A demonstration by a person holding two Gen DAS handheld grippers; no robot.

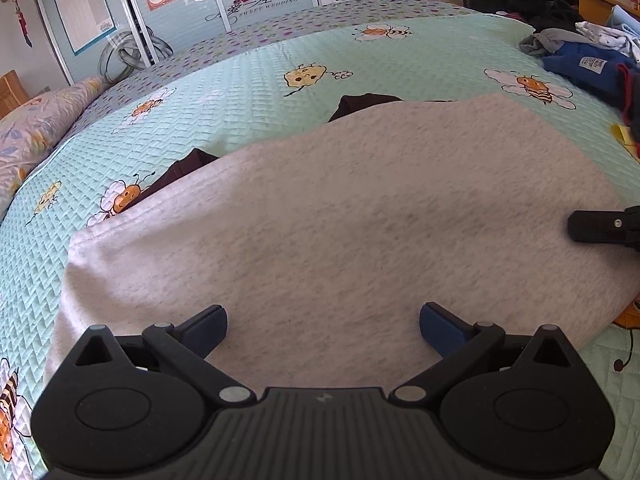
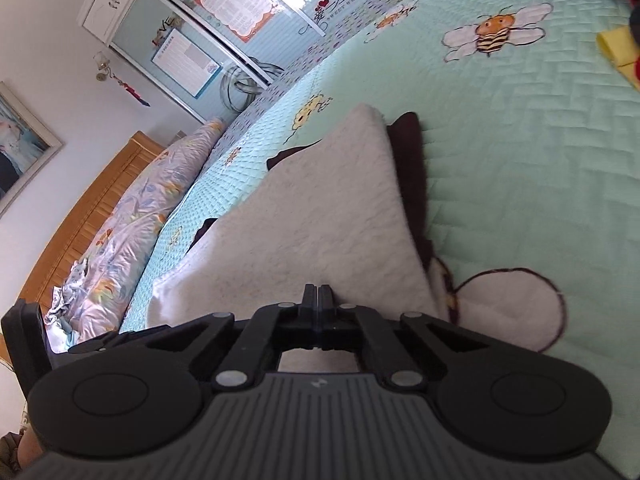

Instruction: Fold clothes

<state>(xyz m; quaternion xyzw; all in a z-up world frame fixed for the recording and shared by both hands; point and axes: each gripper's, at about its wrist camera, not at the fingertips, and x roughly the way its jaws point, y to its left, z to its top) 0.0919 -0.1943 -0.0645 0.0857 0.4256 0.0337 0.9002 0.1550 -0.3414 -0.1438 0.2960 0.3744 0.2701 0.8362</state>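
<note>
The grey garment (image 1: 340,216) lies spread flat on the green bee-print quilt (image 1: 224,92), its long axis running from the near-left corner toward the far right in the left wrist view, with dark cloth (image 1: 366,105) peeking out from under its far edge. The coming move turns on this: the garment's near edge sits directly under and ahead of both tongs, so a fold would carry that edge away toward the far side.

The left gripper (image 1: 323,326) hangs just above the near part of the fabric, tilted steeply down, jaws spread wide with nothing between the blue pads (image 1: 438,330) (no cloth is caught there as far as the view shows). It is released.

The right gripper (image 2: 318,294) is clenched, its two fingers pressed together at the garment's near right edge. From the right wrist view the tips meet right at the hem, and it looks as though a pinch of grey fabric is held, though the fold between the fingers is too thin to see for certain. It points at a shallower slant than the left one, and appears at the right edge of the left wrist view.

My judgement: the right hand is the one engaged; the left must yet close on its edge before both can lift together.
</note>
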